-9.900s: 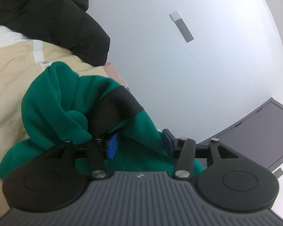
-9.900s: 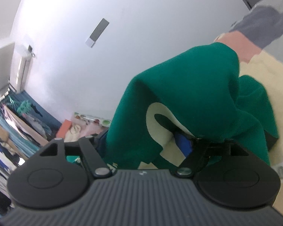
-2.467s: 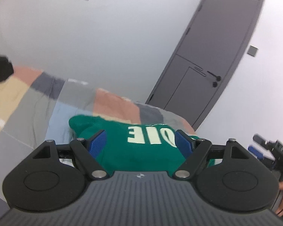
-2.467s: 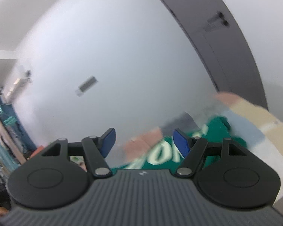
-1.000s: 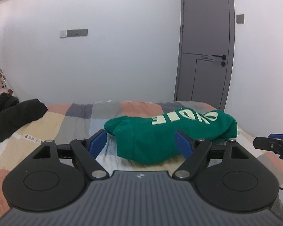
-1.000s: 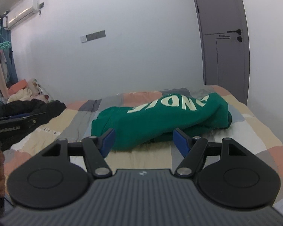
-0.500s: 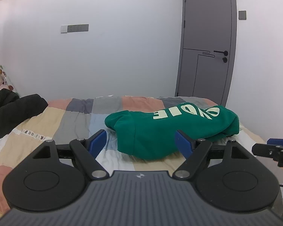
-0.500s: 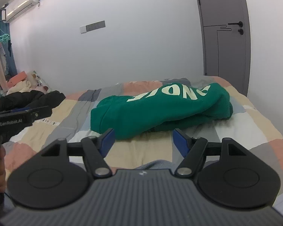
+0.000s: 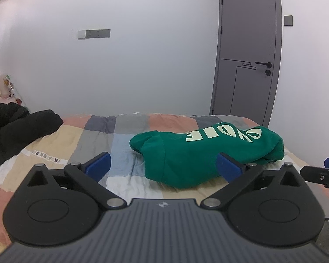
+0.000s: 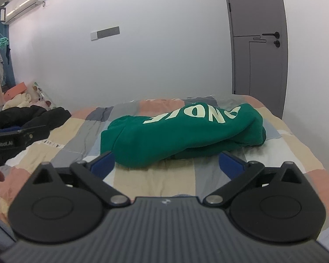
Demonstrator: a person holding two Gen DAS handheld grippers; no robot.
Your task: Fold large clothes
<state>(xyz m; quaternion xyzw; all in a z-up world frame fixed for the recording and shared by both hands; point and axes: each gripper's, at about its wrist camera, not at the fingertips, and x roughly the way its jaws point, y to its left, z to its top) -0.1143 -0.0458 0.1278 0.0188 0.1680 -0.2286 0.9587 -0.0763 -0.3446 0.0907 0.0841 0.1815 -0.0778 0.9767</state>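
A green sweatshirt with pale letters lies folded into a bundle on the patchwork bed; it also shows in the right wrist view. My left gripper is open and empty, held back from the bundle at the near side of the bed. My right gripper is open and empty, also short of the sweatshirt. Each gripper appears at the edge of the other's view: the right one and the left one.
A black jacket lies heaped on the bed's left side, also in the right wrist view. A grey door stands at the back right. A white wall runs behind the bed. Clutter and hanging clothes sit at far left.
Both grippers have drawn slightly back and lowered; the sweatshirt lies still on the bed. Jaws stay open.
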